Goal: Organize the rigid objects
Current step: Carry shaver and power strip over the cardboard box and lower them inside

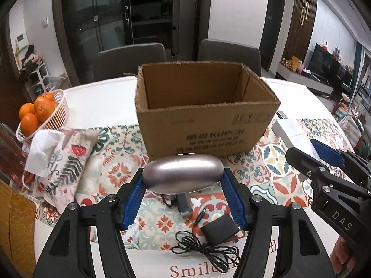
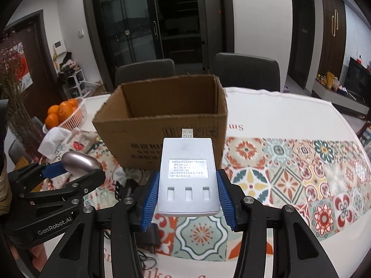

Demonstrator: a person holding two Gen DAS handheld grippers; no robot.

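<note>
The left gripper has its fingers clenched on a silver oval device, held above the bench just in front of the cardboard box. The right gripper grasps a white USB charger, also in front of the box, plug end toward it. A black power adapter lies on the bench nearer than the box.

Dim, even indoor light, soft shadows, strong fisheye bending with dark vignetted corners.

Dining room, evening-dim

Two grey chairs stand behind the white table with its patterned runner; dark glass doors fill the far wall, and a TV unit sits off right by white walls.
</note>
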